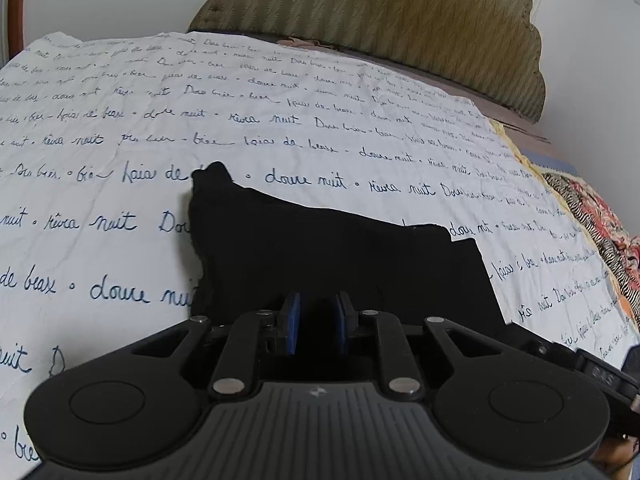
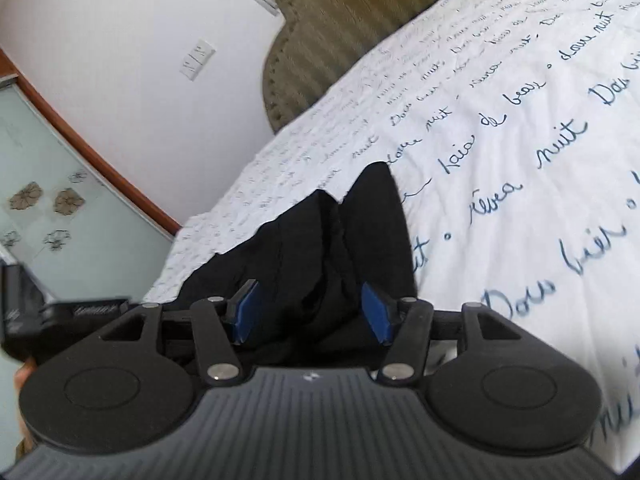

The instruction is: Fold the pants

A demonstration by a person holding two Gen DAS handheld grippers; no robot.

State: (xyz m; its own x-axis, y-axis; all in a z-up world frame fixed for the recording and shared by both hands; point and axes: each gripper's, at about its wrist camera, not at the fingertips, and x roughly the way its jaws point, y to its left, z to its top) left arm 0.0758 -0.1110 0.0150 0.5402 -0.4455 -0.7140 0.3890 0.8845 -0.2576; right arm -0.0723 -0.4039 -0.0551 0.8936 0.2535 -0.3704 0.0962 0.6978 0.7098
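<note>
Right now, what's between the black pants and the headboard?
Only white sheet with blue writing lies between the pants and the headboard. The left wrist view shows that stretch best.

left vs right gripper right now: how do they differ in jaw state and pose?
Jaws: the left gripper has its blue pads set close, with a narrow gap; the right gripper stands wide open. Pose: the left view sits level over the bed sheet; the right view is rolled and blurred. Shared: both point at the black pants, blue pads, neither clearly gripping.
</note>
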